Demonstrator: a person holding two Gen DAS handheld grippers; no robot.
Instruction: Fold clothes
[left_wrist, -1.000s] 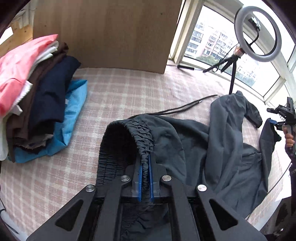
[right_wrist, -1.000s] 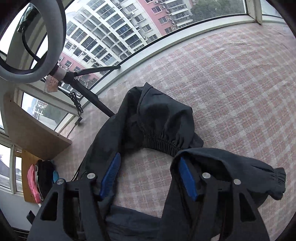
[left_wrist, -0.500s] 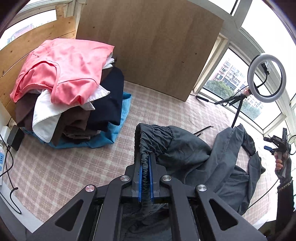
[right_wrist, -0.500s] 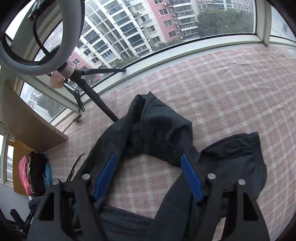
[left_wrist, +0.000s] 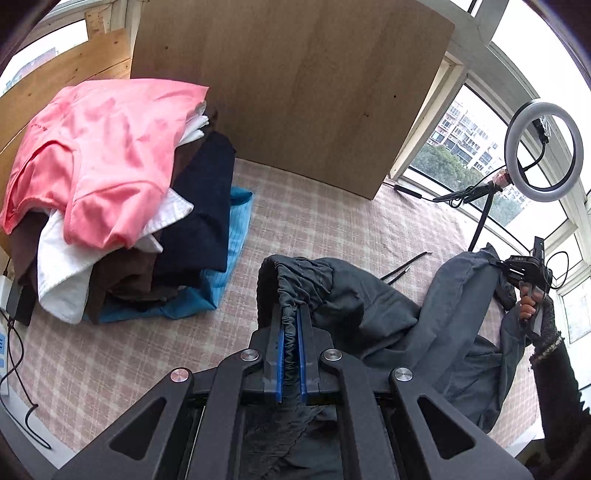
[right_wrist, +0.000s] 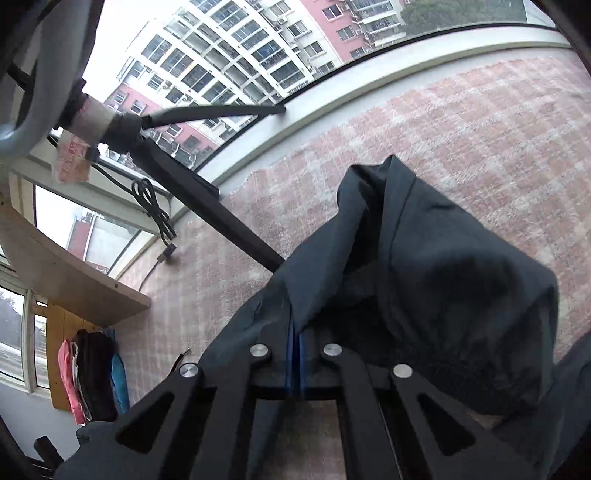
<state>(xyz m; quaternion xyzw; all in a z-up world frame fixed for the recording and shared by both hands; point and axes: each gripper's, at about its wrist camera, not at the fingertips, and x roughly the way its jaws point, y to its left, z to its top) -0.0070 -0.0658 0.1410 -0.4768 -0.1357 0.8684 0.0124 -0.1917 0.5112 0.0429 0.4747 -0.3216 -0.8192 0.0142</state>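
Dark grey trousers (left_wrist: 369, 306) lie spread on the pink checked cover (left_wrist: 325, 221). My left gripper (left_wrist: 290, 314) is shut on their gathered elastic waistband, which stands up from the pads. In the left wrist view, my right gripper (left_wrist: 498, 263) is at the far right, held by a gloved hand (left_wrist: 532, 306), lifting a trouser leg. In the right wrist view, my right gripper (right_wrist: 296, 332) is shut with the edge of the dark fabric (right_wrist: 443, 288) pinched between its blue pads. The cloth drapes over the right finger.
A pile of folded clothes (left_wrist: 122, 206), pink on top, sits at the back left. A wooden board (left_wrist: 295, 85) leans behind it. A ring light (left_wrist: 543, 151) on a tripod (right_wrist: 207, 210) stands by the window, with a cable (right_wrist: 159, 218). A power strip (left_wrist: 5, 295) lies left.
The right gripper's jaws went from wide open over the trouser leg to shut on its fabric, having moved in closer. The left gripper rose and drew back, holding the waistband.
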